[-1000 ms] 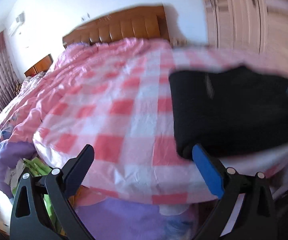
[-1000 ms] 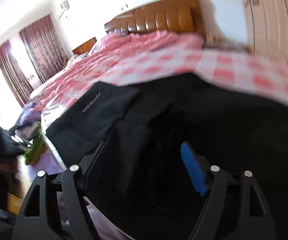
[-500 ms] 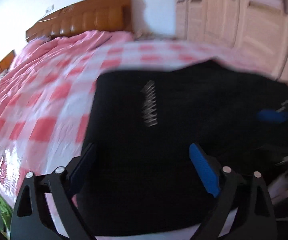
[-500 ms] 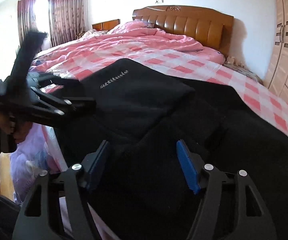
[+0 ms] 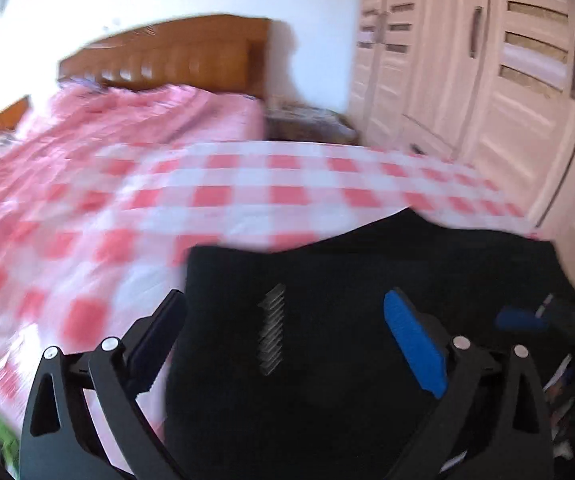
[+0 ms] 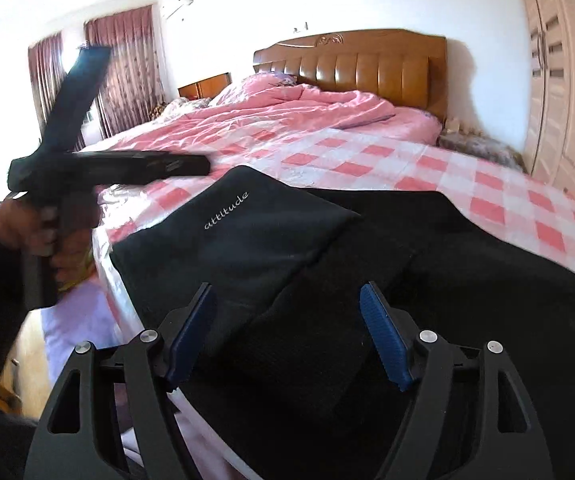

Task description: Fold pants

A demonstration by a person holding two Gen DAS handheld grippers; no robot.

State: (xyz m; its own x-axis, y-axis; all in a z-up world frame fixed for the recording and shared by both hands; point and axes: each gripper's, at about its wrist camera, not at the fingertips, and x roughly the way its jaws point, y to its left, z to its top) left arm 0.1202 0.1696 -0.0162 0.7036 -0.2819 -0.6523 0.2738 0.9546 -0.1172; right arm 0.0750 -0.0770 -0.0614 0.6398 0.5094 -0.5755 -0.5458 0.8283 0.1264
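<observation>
Black pants lie on the near edge of the pink checked bed, one part folded over and showing white "attitude" lettering. They also show in the left wrist view. My right gripper is open and empty, just above the pants. My left gripper is open and empty, hovering over the folded part. In the right wrist view the left gripper is held in a hand at the left, above the bed's edge. The right gripper's blue pad shows at the right of the left wrist view.
The bed has a pink checked sheet, a crumpled pink duvet and a wooden headboard. A white wardrobe stands to the right. Dark red curtains and a nightstand are at the far left.
My left gripper swung right from the bare sheet to over the folded pants. My right gripper turned and steadied above the pants. Both stayed open.
</observation>
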